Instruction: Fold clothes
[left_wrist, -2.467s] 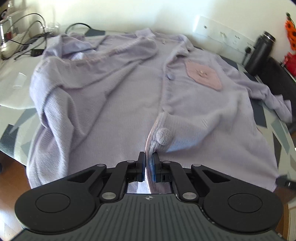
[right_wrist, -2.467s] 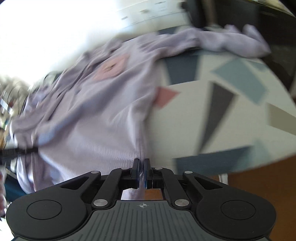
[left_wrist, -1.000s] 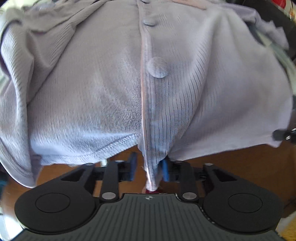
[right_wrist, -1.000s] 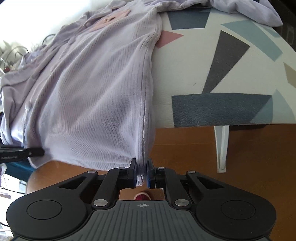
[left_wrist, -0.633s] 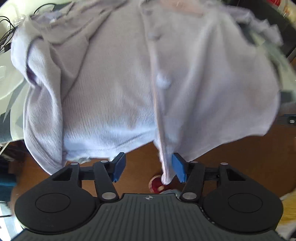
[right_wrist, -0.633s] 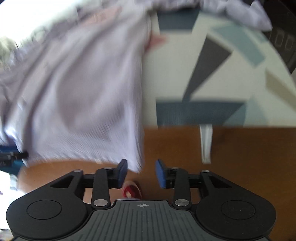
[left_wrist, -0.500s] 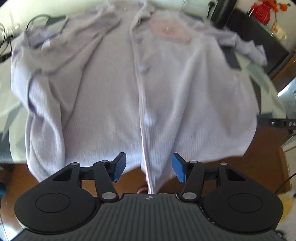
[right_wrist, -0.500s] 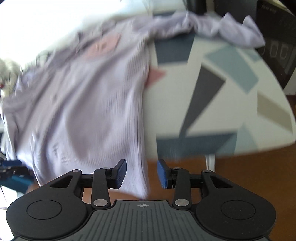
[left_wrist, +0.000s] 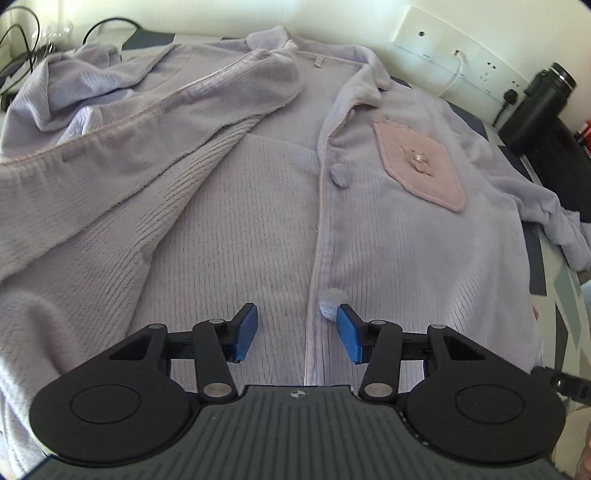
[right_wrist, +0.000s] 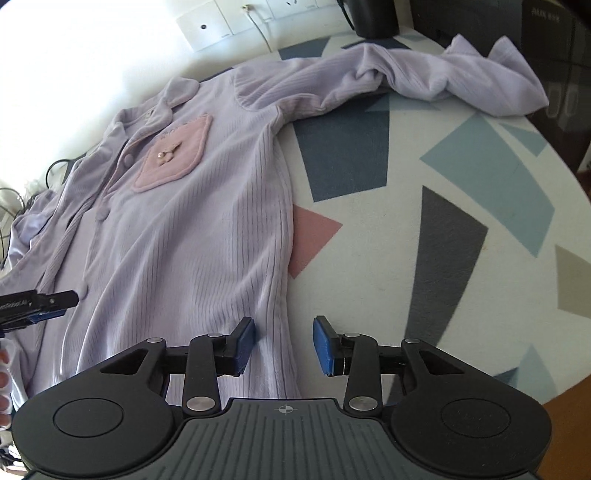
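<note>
- Left wrist view: the left claw hangs released over the cardigan, its jaws closing on nothing, placket between them. The garment lies spread, front up, one front panel flipped back.
- Right wrist view: the right claw is released above the side seam; a sleeve trails across the worktop.
- Judgement: spreading looks done; next, grip the sleeve and fold inward.

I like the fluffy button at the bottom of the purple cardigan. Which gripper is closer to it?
The left gripper: the lowest button sits just beyond its right fingertip. The right gripper hovers over the cardigan's side seam.
</note>
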